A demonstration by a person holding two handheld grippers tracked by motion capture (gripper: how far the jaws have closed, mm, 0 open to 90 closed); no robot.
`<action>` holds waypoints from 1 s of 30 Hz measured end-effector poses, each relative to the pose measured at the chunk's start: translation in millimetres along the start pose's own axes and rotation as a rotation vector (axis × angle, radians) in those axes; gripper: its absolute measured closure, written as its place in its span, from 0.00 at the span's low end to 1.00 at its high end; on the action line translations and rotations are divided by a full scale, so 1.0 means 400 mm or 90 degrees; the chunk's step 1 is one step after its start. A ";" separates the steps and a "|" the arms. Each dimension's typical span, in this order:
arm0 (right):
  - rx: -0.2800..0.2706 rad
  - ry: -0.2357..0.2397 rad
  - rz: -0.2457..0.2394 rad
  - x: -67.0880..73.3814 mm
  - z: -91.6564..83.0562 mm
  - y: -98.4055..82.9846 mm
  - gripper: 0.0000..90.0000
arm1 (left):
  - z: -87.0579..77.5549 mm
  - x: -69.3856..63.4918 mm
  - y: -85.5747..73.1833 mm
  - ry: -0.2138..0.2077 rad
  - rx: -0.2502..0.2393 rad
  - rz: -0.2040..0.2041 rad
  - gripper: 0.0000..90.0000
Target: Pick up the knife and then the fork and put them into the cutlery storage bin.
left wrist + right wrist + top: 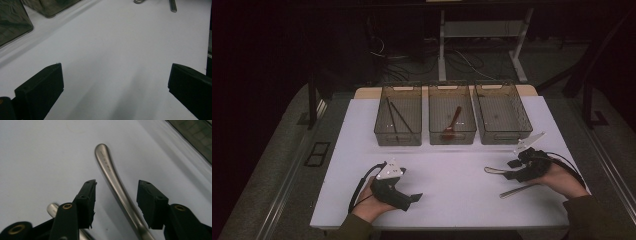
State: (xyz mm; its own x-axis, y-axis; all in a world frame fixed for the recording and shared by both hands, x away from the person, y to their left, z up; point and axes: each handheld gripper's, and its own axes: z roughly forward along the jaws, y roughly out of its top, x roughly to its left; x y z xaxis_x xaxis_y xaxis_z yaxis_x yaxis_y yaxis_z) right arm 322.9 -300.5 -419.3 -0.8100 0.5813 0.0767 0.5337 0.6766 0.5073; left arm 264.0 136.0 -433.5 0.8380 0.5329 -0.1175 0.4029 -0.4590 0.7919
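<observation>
We have the left gripper point(414, 198) low over the white table point(452, 170) at front left, its jaws wide apart on nothing; past it stand three clear bins, the left bin point(398, 120) with dark sticks, the middle bin point(452, 119) with a red spoon point(451, 124), the right bin point(503, 117) beside them; at far right our right gripper point(116, 200) hangs jaws apart over a steel handle point(112, 176) lying flat between them, untouched; a second handle point(53, 209) lies just beside.
</observation>
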 end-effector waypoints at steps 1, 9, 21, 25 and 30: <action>0.007 0.005 -0.005 -0.003 -0.001 0.001 0.55 | 0.000 0.000 0.000 -0.001 0.002 0.002 0.00; 0.084 -0.010 -0.068 -0.025 -0.001 0.015 0.63 | 0.001 -0.001 0.000 -0.001 0.002 0.005 0.00; 0.157 -0.002 -0.120 -0.027 0.028 0.033 0.72 | 0.001 0.000 0.000 -0.003 0.004 0.005 0.00; 0.172 0.000 -0.133 -0.028 0.028 0.038 0.76 | 0.002 0.000 -0.001 -0.003 0.006 0.007 0.00; 0.198 0.004 -0.148 -0.028 0.035 0.051 0.77 | 0.002 0.000 -0.001 -0.004 0.005 0.007 0.00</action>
State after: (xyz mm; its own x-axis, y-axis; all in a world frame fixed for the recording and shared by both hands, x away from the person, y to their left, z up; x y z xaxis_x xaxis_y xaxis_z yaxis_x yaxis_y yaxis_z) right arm 346.2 -286.9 -421.7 -0.9193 0.3936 -0.0039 0.3824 0.8956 0.2273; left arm 264.2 135.5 -434.2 0.8451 0.5226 -0.1125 0.3962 -0.4710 0.7882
